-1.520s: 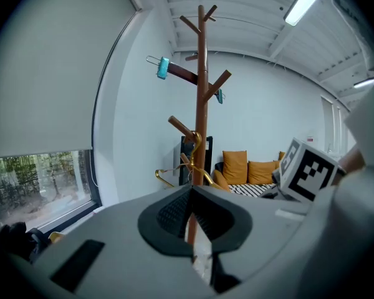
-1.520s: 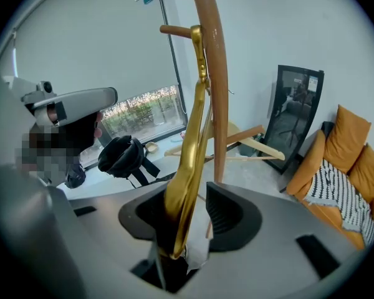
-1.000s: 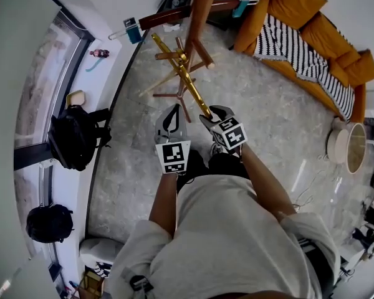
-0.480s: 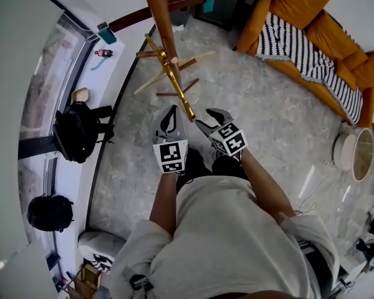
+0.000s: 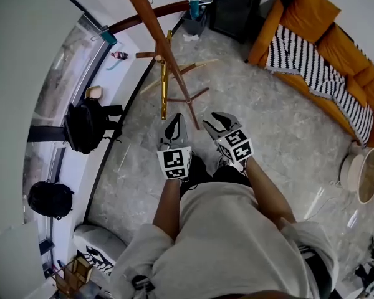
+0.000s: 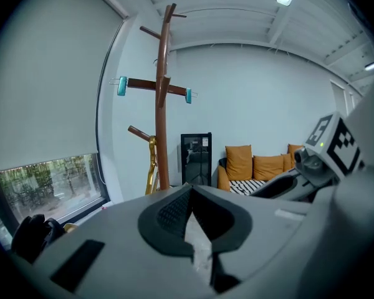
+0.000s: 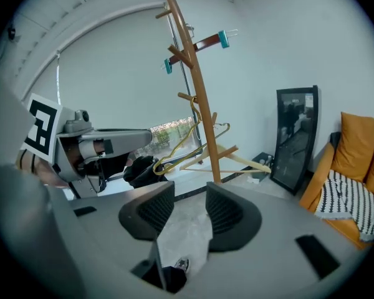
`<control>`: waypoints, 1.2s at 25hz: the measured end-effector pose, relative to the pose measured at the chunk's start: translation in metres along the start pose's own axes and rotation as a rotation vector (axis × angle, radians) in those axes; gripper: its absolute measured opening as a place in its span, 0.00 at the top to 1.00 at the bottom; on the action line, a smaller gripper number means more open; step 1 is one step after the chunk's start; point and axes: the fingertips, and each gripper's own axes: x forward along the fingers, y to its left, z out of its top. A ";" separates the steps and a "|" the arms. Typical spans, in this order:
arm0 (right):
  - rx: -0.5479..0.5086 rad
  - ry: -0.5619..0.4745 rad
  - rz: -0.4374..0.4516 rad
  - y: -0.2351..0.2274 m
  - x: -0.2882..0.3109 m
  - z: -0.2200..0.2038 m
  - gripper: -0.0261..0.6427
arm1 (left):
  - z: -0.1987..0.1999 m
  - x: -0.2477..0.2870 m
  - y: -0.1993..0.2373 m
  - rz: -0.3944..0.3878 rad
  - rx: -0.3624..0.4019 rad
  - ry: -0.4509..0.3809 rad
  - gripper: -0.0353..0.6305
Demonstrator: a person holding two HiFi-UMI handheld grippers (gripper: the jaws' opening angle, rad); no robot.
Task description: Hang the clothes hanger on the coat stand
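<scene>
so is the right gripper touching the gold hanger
Apart: right gripper view shows the fingers open and empty, lately narrowing; gold hanger on coat stand beyond.

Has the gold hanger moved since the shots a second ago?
Yes. The gold hanger has swung away from the right gripper, whose empty jaws have just been closing slightly. It now hangs from a low peg beside the coat stand pole.

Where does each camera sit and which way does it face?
Head view: on the head, steeply down at floor; torso, left gripper, right gripper show.
Left gripper view: on it, along shut jaws toward coat stand; right gripper shows.
Right gripper view: on it, past open, empty jaws, just narrowed, toward stand; left gripper shows.
Shared: gold hanger.
</scene>
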 end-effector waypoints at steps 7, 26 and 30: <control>0.011 -0.153 -0.057 -0.020 -0.044 0.027 0.91 | 0.014 -0.024 -0.025 0.066 0.023 -0.033 0.93; -0.183 -0.527 -0.175 0.009 -0.158 0.108 0.96 | 0.055 -0.091 -0.052 0.154 0.042 -0.143 0.93; -0.210 -0.587 -0.228 0.016 -0.186 0.127 0.96 | 0.073 -0.105 -0.054 0.137 0.051 -0.194 0.93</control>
